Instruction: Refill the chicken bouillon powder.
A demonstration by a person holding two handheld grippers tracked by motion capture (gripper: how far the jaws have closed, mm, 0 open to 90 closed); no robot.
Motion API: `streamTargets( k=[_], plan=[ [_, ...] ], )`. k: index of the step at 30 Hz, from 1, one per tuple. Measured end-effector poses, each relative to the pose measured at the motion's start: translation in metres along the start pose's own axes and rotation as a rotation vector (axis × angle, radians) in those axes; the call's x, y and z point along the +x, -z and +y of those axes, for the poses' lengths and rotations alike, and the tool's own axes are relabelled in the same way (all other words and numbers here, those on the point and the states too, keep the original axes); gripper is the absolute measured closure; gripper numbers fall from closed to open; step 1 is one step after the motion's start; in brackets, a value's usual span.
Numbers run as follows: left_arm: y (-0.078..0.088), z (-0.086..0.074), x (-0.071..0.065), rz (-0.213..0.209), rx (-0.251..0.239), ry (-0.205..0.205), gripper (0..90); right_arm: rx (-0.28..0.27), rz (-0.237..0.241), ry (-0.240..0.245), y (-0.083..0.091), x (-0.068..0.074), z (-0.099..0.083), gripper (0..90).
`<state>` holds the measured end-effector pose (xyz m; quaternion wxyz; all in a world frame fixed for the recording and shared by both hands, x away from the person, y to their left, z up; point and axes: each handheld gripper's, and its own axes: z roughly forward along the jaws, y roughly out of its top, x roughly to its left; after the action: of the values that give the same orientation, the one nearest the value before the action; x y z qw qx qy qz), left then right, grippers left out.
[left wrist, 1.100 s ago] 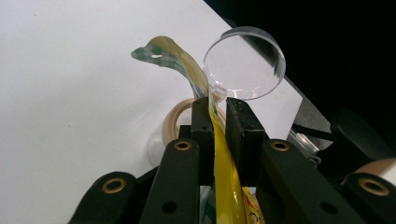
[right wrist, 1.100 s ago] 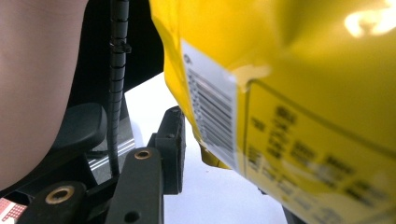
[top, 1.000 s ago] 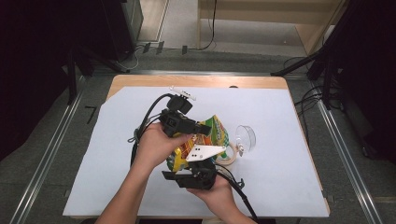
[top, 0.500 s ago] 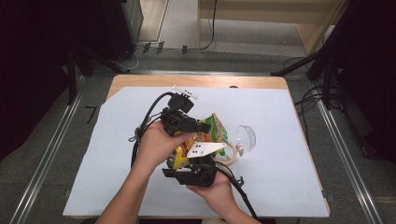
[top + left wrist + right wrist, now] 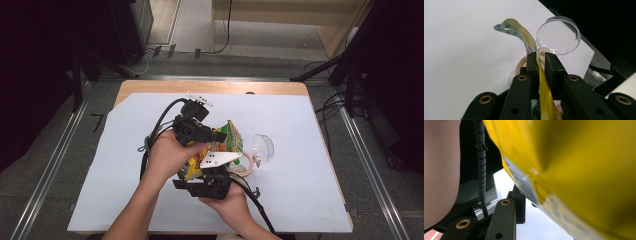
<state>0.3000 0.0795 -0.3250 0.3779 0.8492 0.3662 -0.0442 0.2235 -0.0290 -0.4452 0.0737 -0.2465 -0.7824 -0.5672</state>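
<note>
Snack bag [image 5: 227, 142] — yellow, print unreadable — pinched by left tool [image 5: 541, 61].

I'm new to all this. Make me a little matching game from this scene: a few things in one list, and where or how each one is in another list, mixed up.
Things:
1. yellow snack bag
2. clear plastic lid
3. tape roll
4. left gripper

States:
A. lies flat on the white sheet, partly under the bag
B. shut on the bag's top edge
C. held up between both grippers
D. stands tilted on its edge, right of the bag

Pairs: 1-C, 2-D, 3-A, 4-B
</note>
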Motion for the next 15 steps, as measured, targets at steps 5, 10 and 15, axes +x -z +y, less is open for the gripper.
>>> streamTargets(
  k=[5, 10, 15],
  plan=[
    [-0.0003, -0.0007, 0.0033, -0.006, -0.003, 0.010, 82.4, 0.011, -0.003, 0.001, -0.0009, -0.0009, 0.0003, 68.4],
    [-0.0002, -0.0005, 0.0022, -0.005, -0.002, 0.008, 82.4, 0.010, -0.003, -0.002, -0.0005, -0.0006, 0.0003, 68.3],
    [-0.0001, -0.0007, 0.0011, -0.004, -0.004, 0.007, 82.3, 0.007, 0.001, -0.002, 0.0000, 0.0005, 0.0002, 68.5]
  ],
)
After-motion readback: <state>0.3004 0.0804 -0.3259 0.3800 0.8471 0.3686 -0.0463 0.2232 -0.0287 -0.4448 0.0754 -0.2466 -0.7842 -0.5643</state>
